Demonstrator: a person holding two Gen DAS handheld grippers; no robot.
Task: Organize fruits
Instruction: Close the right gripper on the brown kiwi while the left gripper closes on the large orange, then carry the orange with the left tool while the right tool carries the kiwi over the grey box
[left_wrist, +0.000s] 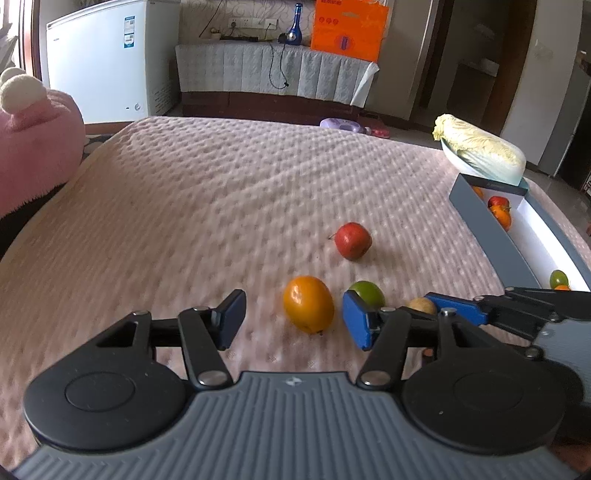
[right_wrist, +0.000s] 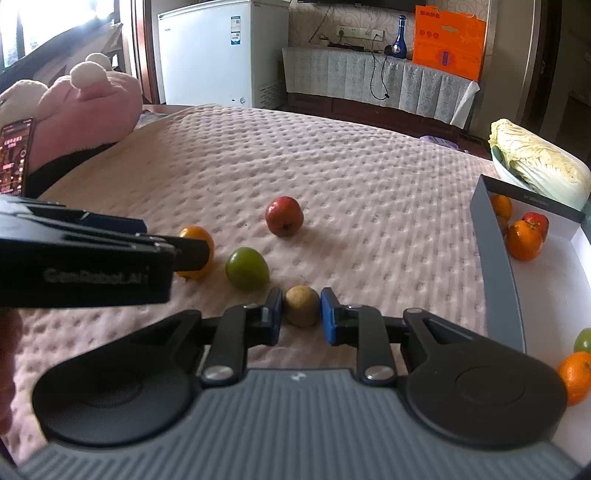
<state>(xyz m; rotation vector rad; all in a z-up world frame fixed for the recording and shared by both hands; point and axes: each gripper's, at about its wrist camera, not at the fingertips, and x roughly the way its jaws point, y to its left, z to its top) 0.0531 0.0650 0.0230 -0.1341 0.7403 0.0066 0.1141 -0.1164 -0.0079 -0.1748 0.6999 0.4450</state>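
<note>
On the pink quilted bed lie an orange fruit (left_wrist: 308, 309) (right_wrist: 197, 247), a green fruit (left_wrist: 366, 293) (right_wrist: 246, 268), a red apple (left_wrist: 352, 240) (right_wrist: 284, 216) and a brownish kiwi-like fruit (right_wrist: 301, 305) (left_wrist: 422, 305). My left gripper (left_wrist: 293, 319) is open, its fingers on either side of the orange fruit, not touching it. My right gripper (right_wrist: 302, 314) has closed around the brownish fruit, its blue pads against both sides. A grey box (right_wrist: 496, 258) (left_wrist: 487, 229) at the right holds several oranges, a red fruit and a green fruit.
A napa cabbage (left_wrist: 480, 149) (right_wrist: 539, 166) in a white bowl sits behind the box. A pink plush toy (left_wrist: 33, 140) (right_wrist: 92, 107) lies at the left, with a phone (right_wrist: 14, 162) by it. A white freezer and a covered cabinet stand beyond the bed.
</note>
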